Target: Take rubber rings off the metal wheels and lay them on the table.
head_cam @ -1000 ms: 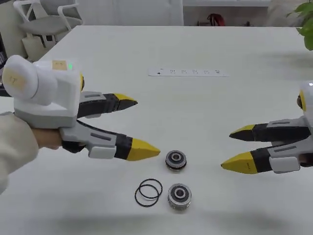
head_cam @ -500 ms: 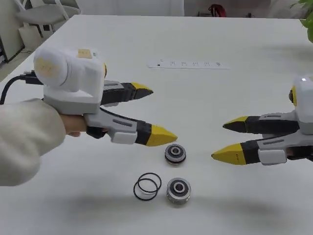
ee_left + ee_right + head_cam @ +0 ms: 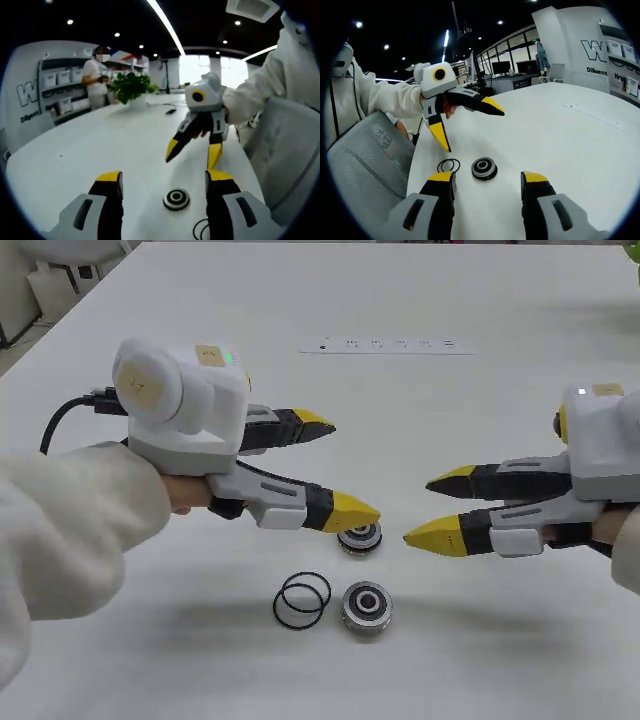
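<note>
Two metal wheels lie on the white table (image 3: 480,640): a far wheel (image 3: 362,537) and a near wheel (image 3: 367,606). Two loose black rubber rings (image 3: 302,600) overlap just left of the near wheel. My left gripper (image 3: 350,470) is open, and its lower tip covers the far wheel's top edge. My right gripper (image 3: 420,510) is open just right of that wheel. In the left gripper view a wheel (image 3: 176,199) lies between my open jaws, the rings (image 3: 200,230) at lower right, the right gripper (image 3: 200,127) beyond. The right gripper view has a wheel (image 3: 484,168), the rings (image 3: 448,165) and the left gripper (image 3: 455,107).
A white power strip (image 3: 385,345) lies flat at the far middle of the table. A black cable (image 3: 70,410) trails from the left gripper. A potted plant (image 3: 131,86) stands at the table's end, with a person (image 3: 95,75) behind it. A grey mesh chair (image 3: 370,155) stands beside the table.
Both grippers have closed in on the far wheel from either side, both still open. The left gripper's lower tip now overlaps that wheel. The head camera has tilted down.
</note>
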Demonstrator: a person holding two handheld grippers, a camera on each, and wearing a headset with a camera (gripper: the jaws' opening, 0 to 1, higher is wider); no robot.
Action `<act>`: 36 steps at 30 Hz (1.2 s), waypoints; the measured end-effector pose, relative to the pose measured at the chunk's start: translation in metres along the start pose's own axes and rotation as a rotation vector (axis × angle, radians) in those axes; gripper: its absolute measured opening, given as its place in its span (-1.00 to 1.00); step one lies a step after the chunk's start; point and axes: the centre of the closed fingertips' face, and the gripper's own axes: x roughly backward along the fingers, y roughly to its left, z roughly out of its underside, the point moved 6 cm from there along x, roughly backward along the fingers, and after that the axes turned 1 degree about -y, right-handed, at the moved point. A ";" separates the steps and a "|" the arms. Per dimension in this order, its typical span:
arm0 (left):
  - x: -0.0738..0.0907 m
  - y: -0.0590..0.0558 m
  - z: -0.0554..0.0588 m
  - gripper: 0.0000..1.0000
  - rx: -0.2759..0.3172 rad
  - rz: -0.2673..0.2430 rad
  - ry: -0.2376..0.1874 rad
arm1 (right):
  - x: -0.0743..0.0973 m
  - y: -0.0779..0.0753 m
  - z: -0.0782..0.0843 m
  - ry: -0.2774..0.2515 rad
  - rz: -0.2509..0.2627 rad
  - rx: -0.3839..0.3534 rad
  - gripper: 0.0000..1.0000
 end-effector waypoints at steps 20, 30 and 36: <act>-0.010 -0.012 0.027 -0.24 0.004 0.025 0.049 | -0.029 0.005 0.014 0.057 -0.021 0.034 -0.36; -0.016 -0.015 0.038 -0.43 0.003 0.023 0.094 | -0.034 0.005 0.017 0.071 -0.016 0.037 -0.54; -0.017 -0.016 0.043 -0.57 0.004 0.021 0.118 | -0.036 0.005 0.021 0.094 -0.012 0.036 -0.60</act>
